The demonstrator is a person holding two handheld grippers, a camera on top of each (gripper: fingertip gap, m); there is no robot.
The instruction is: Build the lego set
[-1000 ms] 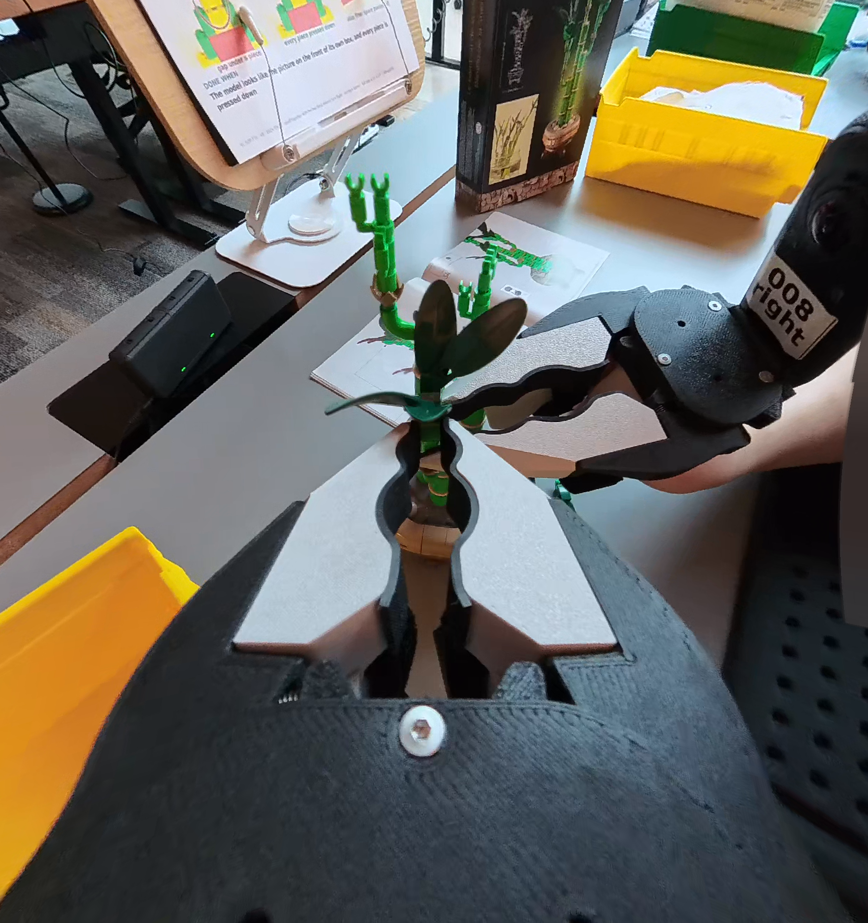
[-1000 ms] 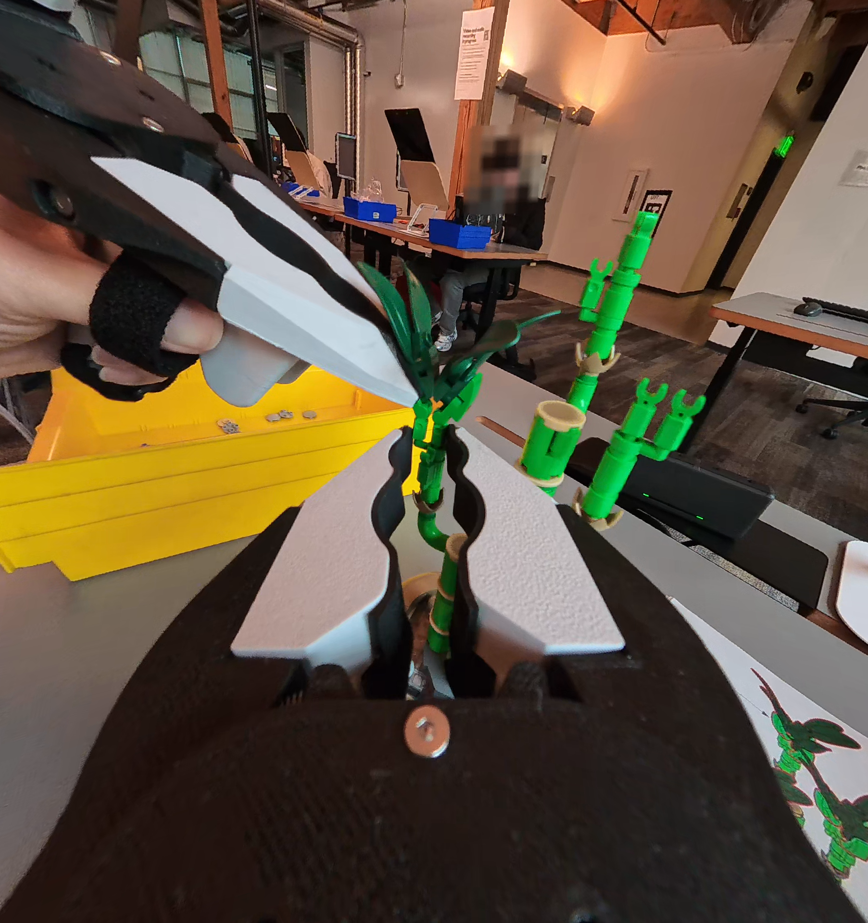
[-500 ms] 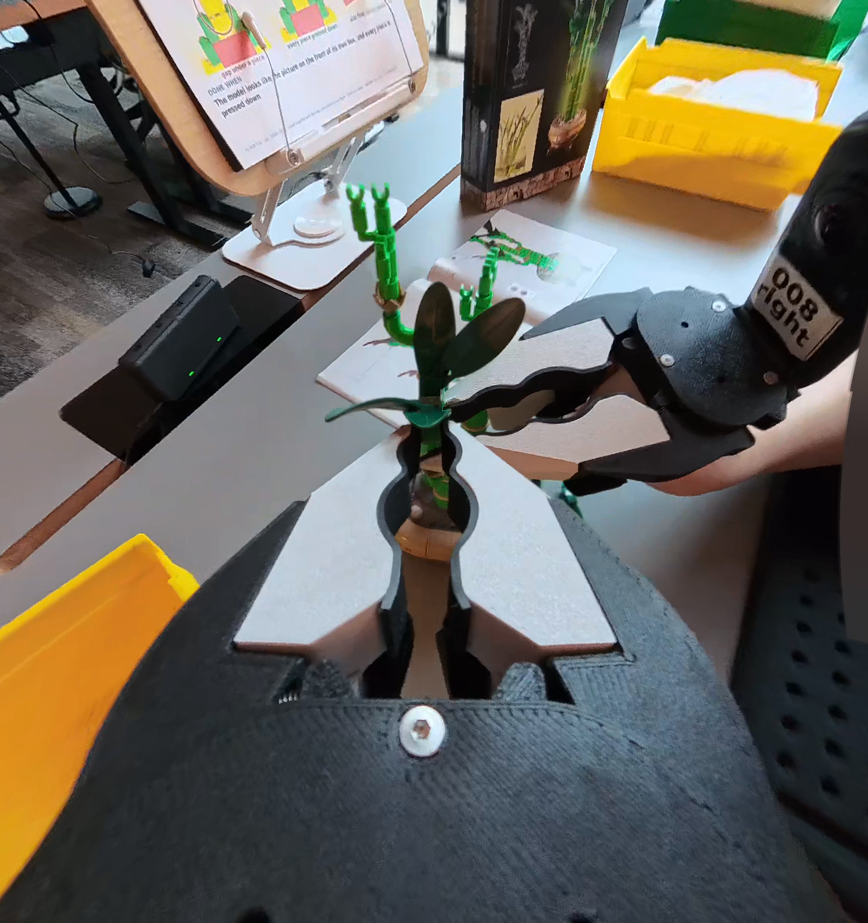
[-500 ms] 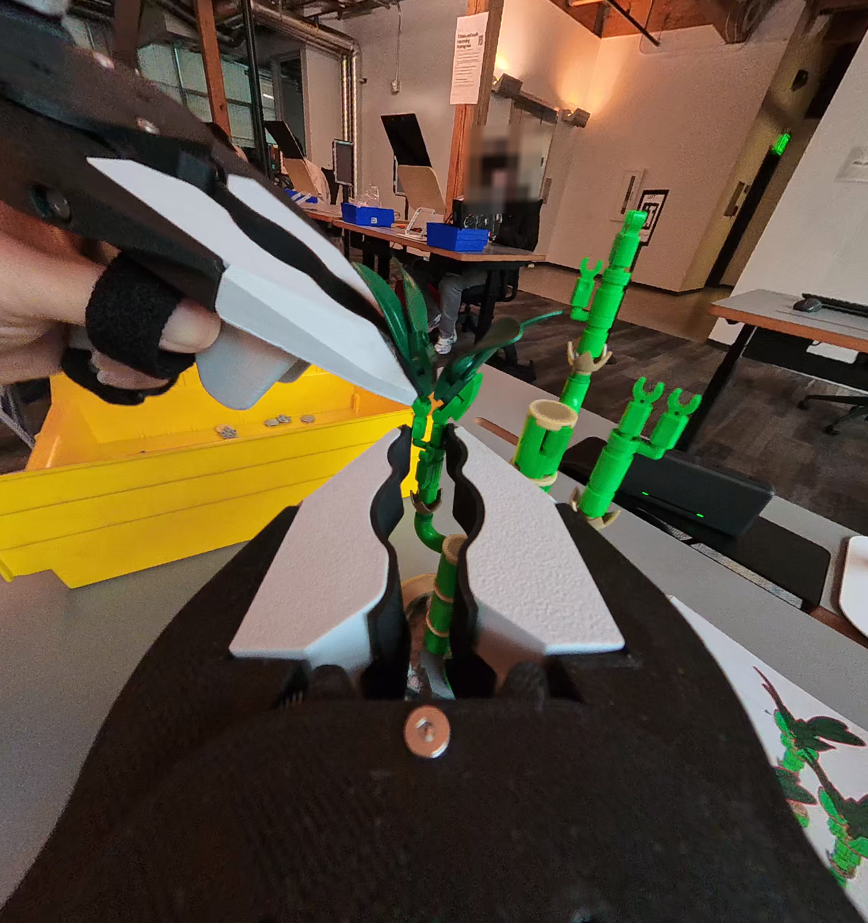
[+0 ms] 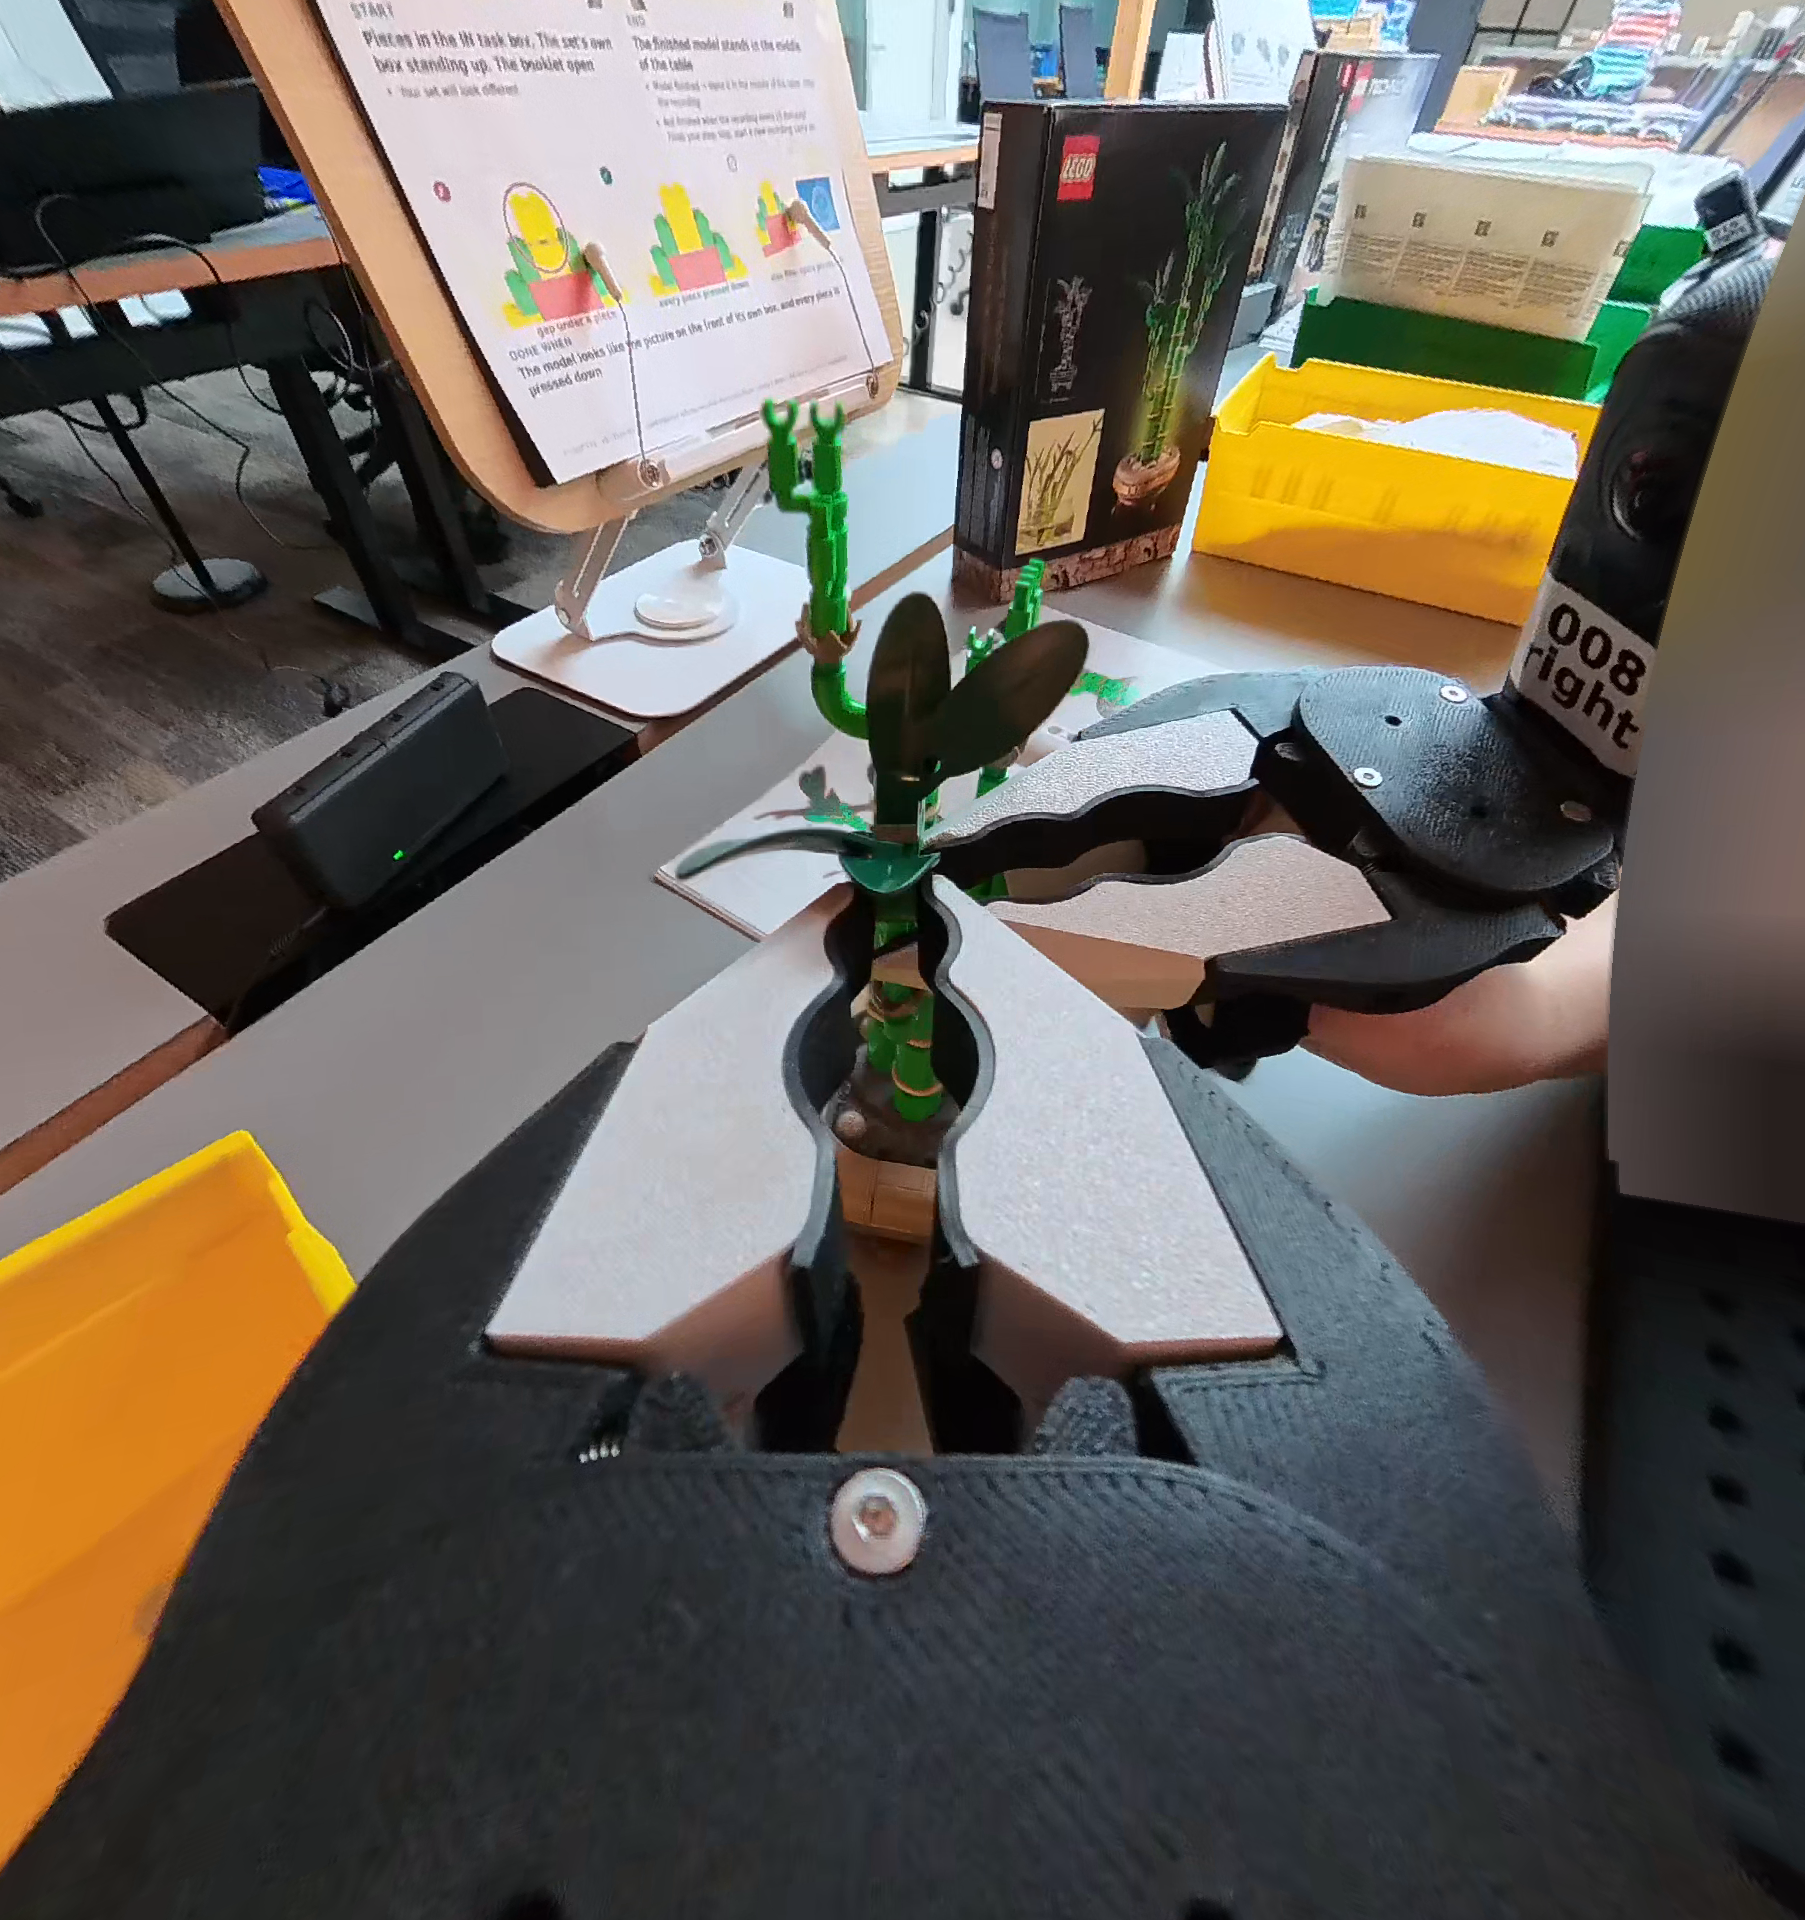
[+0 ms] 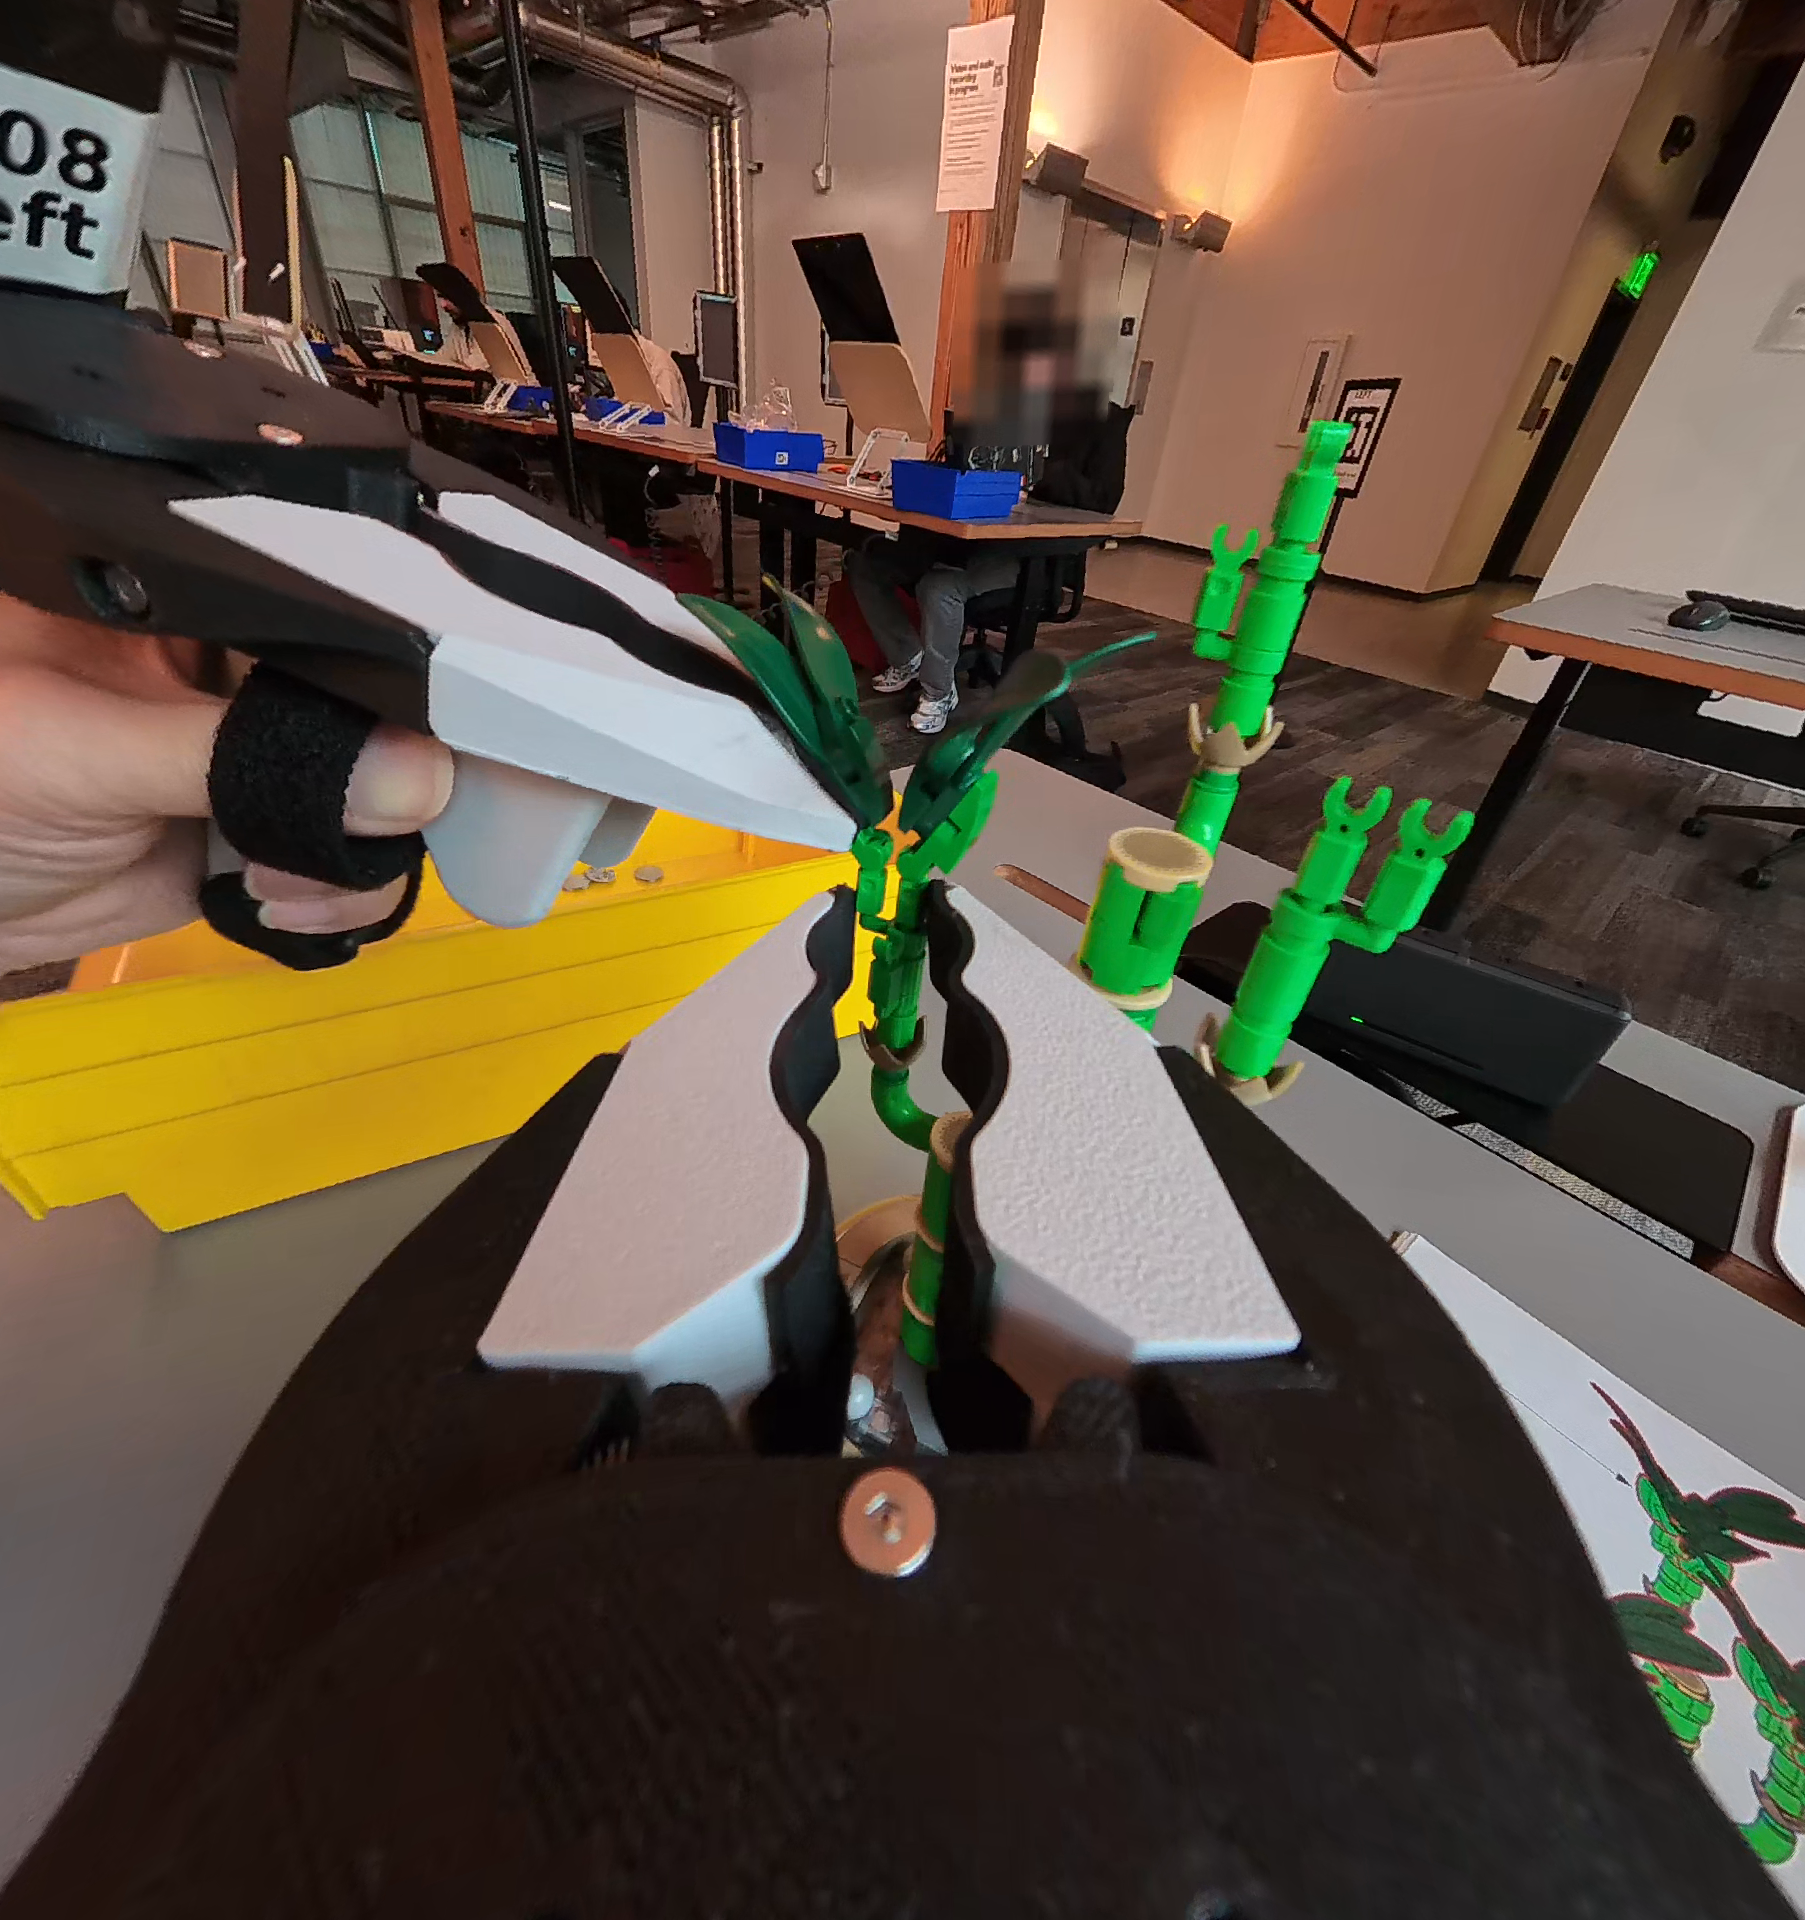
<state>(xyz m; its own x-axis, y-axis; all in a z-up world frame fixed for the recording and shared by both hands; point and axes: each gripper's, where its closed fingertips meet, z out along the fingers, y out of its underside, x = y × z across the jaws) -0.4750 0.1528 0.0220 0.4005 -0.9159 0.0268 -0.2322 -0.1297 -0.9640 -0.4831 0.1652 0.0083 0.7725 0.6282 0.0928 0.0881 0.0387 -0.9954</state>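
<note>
Left wrist view runs, from its left edge, past a yellow bin (image 5: 98,1403) at the near corner of the bench (image 5: 441,1039), then a black box with a green light (image 5: 384,790) and a propped instruction board (image 5: 607,239) behind it. Middle of that view is the bamboo plant model (image 5: 903,997), standing in its tan pot (image 5: 882,1195) on the bench. The left gripper (image 5: 893,914) is nearly closed, its tips pinching the thin green stem just under the dark green leaves (image 5: 939,691), probably to steady the stalk so a push from the other side does not bend it. Further right, the right gripper (image 5: 939,847) reaches in from the side with its tips at the same leaf cluster; behind it stand the set's box (image 5: 1095,332) and another yellow bin (image 5: 1397,488) holding white paper.

Right wrist view shows the same meeting from the other side. On the left a hand (image 6: 67,790) holds the left gripper (image 6: 856,831), whose point touches the leaf joint. In the centre the right gripper (image 6: 893,904) is narrowed round the jointed green stem, seemingly clamping it, though contact on both sides is hard to confirm. My guess is the leaves are being pressed home. To the right, taller stalks (image 6: 1262,644) end in bare clips, so more leaves remain, and the open booklet (image 6: 1708,1558) lies at the far right
</note>
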